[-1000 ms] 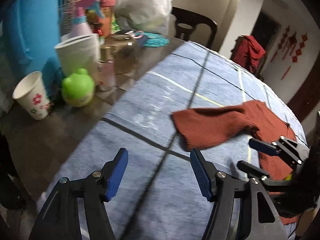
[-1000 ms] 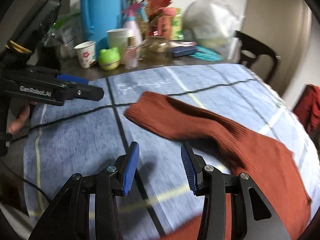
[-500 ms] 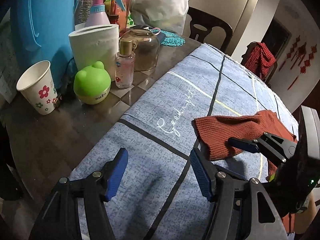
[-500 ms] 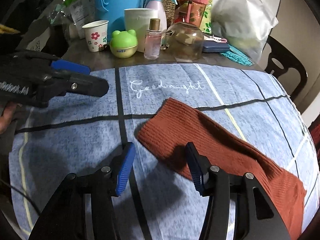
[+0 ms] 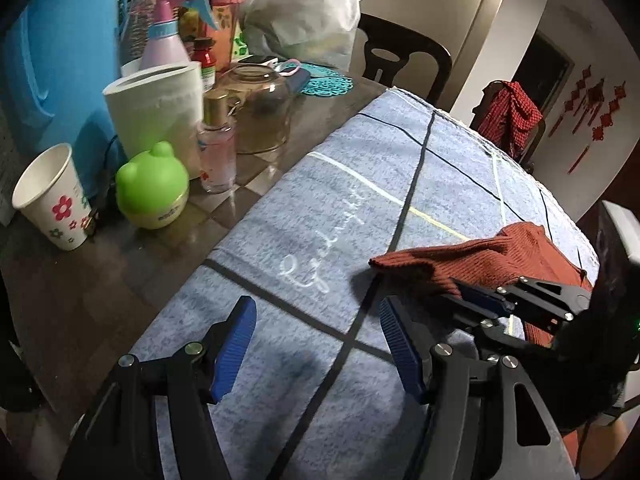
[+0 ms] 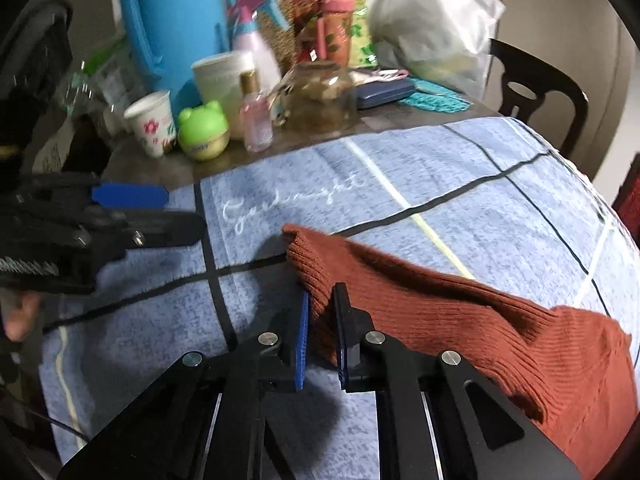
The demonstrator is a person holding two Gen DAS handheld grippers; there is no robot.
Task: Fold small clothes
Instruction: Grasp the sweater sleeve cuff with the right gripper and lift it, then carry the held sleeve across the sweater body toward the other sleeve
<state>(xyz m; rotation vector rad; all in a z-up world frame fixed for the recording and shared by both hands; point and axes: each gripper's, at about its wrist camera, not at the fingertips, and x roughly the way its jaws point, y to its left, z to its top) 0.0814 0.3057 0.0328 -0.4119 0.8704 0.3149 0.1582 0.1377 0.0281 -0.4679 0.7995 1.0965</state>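
Observation:
A rust-red ribbed knit garment (image 6: 460, 320) lies on the blue blanket (image 6: 460, 184); one sleeve stretches left. My right gripper (image 6: 320, 320) is shut on the sleeve's near edge by the cuff, and the cuff end lifts off the blanket. In the left wrist view the same sleeve (image 5: 460, 260) is held up by the right gripper (image 5: 480, 300). My left gripper (image 5: 316, 348) is open and empty above the blanket, just left of the cuff. It also shows at the left of the right wrist view (image 6: 132, 204).
Beyond the blanket the dark table holds a blue jug (image 6: 176, 20), paper cup (image 5: 48, 196), green frog jar (image 5: 154, 190), white roll (image 5: 156, 120), small bottle (image 5: 218, 152), glass jar (image 5: 260, 116) and a white bag (image 6: 432, 28). A black chair (image 6: 544, 96) stands behind.
My right gripper has closed on the sleeve near the cuff and raised it. My left gripper stays open and has shifted slightly over the blanket.

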